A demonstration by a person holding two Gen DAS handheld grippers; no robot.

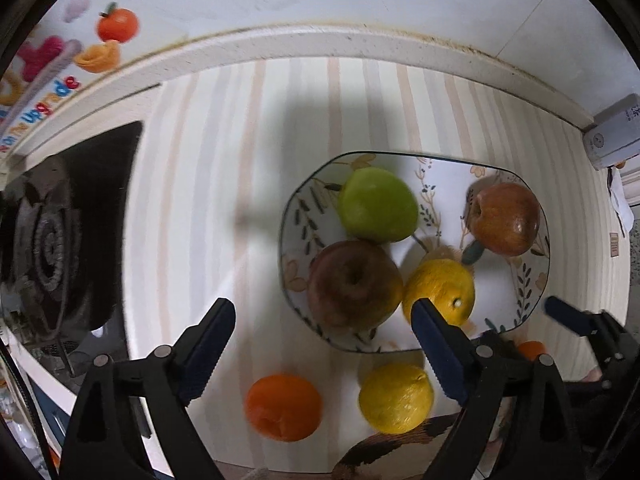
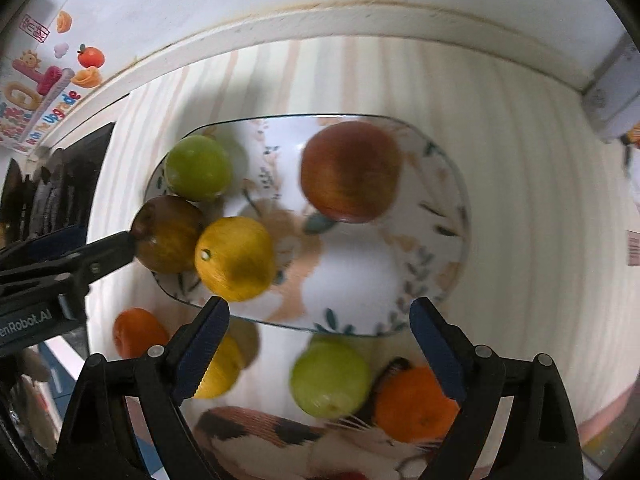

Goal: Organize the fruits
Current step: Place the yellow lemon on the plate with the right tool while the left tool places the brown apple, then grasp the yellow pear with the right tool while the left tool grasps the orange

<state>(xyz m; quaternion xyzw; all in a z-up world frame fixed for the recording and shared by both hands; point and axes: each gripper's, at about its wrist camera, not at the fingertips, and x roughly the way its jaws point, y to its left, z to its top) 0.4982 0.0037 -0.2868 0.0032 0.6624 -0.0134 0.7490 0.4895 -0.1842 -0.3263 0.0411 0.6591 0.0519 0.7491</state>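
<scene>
Right wrist: left tongs (image 2: 120, 246) marked "enRobot.AI", prob. open; right tongs (image 2: 319, 316) wide open, empty.

Glossy glazed plate (image 1: 532, 280) – ribbed matt gripper pads (image 1: 438, 354), prob. rubber

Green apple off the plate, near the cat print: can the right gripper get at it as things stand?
Probably yes. The right gripper is open and empty, the green apple lies just below between its fingers, uncovered; an orange sits close beside it.
</scene>
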